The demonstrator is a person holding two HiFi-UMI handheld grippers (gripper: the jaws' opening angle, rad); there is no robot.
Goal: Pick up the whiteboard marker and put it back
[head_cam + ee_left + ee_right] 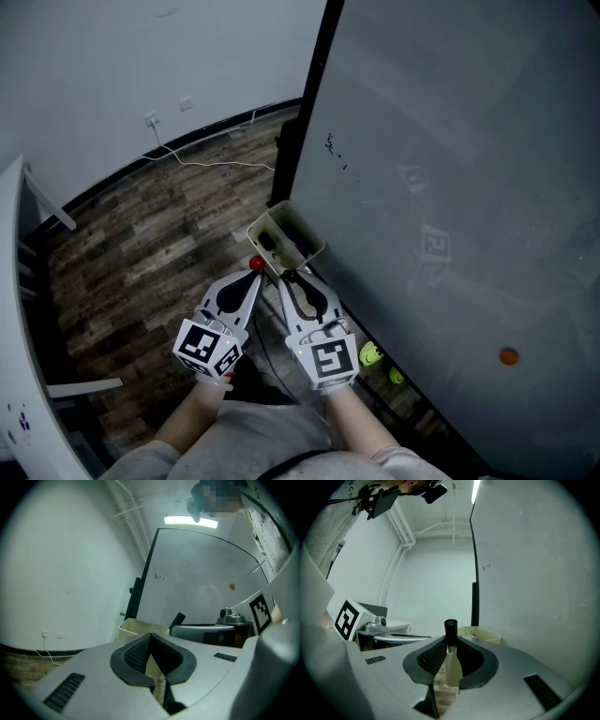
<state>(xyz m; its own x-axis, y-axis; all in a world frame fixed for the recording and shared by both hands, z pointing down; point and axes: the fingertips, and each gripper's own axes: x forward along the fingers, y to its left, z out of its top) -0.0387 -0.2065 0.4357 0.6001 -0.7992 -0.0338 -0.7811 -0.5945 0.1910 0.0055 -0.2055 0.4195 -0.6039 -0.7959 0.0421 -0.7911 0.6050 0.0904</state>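
The fingers of the right gripper (pixel 450 643) are clamped on the whiteboard marker (pixel 452 665), a pale round barrel whose black cap protrudes past the ribbed black pads. The fingers of the left gripper (pixel 151 638) are pressed together on nothing. Both grippers sit just short of the cream open-topped tray (pixel 314 246), which lies against the smooth grey whiteboard (pixel 450 169).

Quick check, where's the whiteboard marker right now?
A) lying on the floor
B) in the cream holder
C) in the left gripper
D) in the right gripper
D: the right gripper view shows the whiteboard marker clamped between the jaws of the right gripper, while the left gripper is shut on nothing.
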